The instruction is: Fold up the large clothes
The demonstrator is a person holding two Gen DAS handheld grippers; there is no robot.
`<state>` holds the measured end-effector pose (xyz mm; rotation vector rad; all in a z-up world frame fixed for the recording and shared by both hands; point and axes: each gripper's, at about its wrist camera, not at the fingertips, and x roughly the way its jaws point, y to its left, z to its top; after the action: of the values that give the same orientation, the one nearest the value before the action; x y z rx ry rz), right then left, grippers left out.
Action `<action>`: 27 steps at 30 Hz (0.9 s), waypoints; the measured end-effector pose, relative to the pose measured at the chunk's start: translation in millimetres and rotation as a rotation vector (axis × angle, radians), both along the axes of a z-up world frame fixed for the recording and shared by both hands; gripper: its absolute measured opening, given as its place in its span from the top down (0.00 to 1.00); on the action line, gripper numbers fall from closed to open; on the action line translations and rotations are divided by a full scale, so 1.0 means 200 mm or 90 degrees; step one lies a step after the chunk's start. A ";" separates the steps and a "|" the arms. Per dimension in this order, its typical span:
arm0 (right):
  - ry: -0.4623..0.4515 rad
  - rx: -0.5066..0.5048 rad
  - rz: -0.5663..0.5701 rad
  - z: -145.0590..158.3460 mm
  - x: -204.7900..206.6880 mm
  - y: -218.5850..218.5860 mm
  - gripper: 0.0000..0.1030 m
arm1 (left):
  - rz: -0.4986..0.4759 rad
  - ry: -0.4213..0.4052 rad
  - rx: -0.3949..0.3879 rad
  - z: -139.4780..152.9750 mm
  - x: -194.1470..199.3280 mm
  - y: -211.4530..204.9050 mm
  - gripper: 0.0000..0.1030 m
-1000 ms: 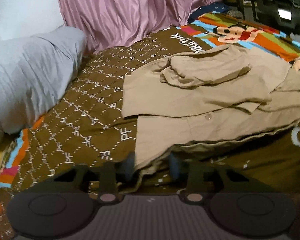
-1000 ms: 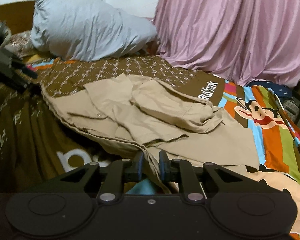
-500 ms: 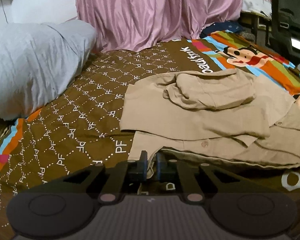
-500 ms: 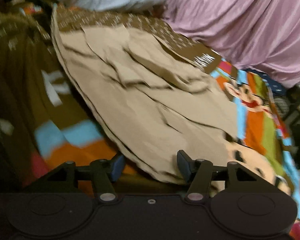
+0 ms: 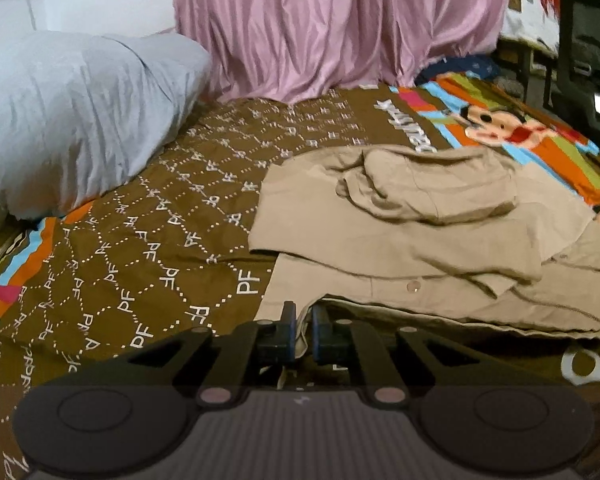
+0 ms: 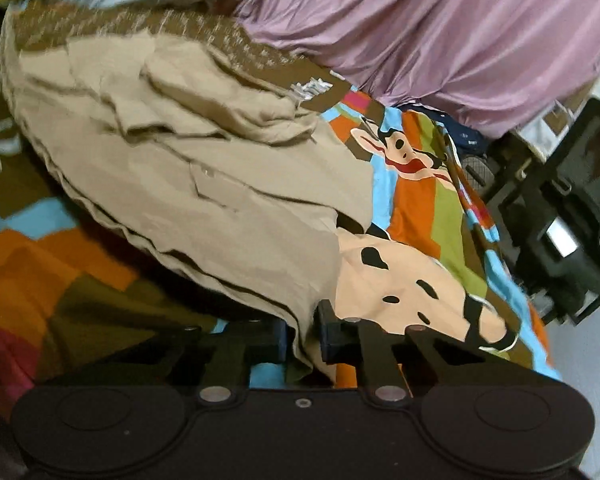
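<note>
You have both corners of the crumpled tan button-front garment [image 5: 440, 240] on the patterned brown bedspread [image 5: 148, 240] — left tongs [image 5: 303, 334] clamped on one, right tongs [image 6: 305, 334] just closed on the other — so next lift evenly and carry the hem over.

The shirt [image 5: 440, 240] lies spread on the bed [image 5: 172, 240]. Left of the shirt sits the pillow [image 5: 72, 120]; behind the shirt hangs the curtain [image 5: 340, 28]. Right of the shirt, off the bed, stands a chair [image 6: 560, 208]. Each near corner of the shirt sits between a gripper's jaws.
</note>
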<state>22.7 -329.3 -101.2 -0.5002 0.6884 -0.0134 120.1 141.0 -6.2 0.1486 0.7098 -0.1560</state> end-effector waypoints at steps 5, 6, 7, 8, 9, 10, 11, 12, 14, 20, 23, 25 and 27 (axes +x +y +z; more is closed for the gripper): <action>-0.076 0.018 -0.020 0.10 -0.03 0.00 0.97 | 0.032 -0.064 -0.042 0.10 -0.12 0.04 0.97; -0.095 0.019 -0.023 0.13 -0.05 0.01 0.97 | 0.042 -0.071 -0.057 0.13 -0.14 0.06 0.99; -0.113 0.019 -0.026 0.15 -0.07 0.02 0.97 | 0.056 -0.081 -0.073 0.16 -0.17 0.09 1.00; -0.130 0.019 -0.028 0.18 -0.09 0.02 0.97 | 0.077 -0.099 -0.079 0.20 -0.21 0.11 1.00; -0.145 0.024 -0.029 0.22 -0.11 0.03 0.97 | 0.094 -0.118 -0.084 0.24 -0.25 0.14 1.00; -0.157 0.029 -0.030 0.25 -0.12 0.03 0.98 | 0.105 -0.138 -0.099 0.30 -0.28 0.19 1.00; -0.174 0.037 -0.030 0.29 -0.16 0.04 0.98 | 0.107 -0.149 -0.118 0.35 -0.32 0.23 1.00; -0.185 0.044 -0.029 0.34 -0.19 0.04 0.98 | 0.106 -0.151 -0.129 0.38 -0.33 0.27 1.00; -0.203 0.052 -0.018 0.40 -0.25 0.07 0.98 | 0.101 -0.148 -0.126 0.39 -0.34 0.32 1.00; -0.181 0.064 -0.017 0.39 -0.24 0.09 0.97 | 0.024 -0.038 -0.086 0.21 -0.26 0.29 1.00; -0.171 0.083 -0.033 0.39 -0.23 0.06 0.97 | -0.029 0.003 -0.051 0.12 -0.24 0.26 0.97; -0.165 0.078 -0.032 0.38 -0.23 0.07 0.97 | -0.069 0.033 -0.026 0.07 -0.23 0.24 0.90; -0.163 0.077 -0.035 0.37 -0.23 0.07 0.97 | -0.107 0.052 0.010 0.03 -0.23 0.20 0.66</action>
<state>-23.8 -314.4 -26.4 -0.3560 0.4484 -0.0851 74.7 180.1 -1.2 0.2181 0.7803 -0.3186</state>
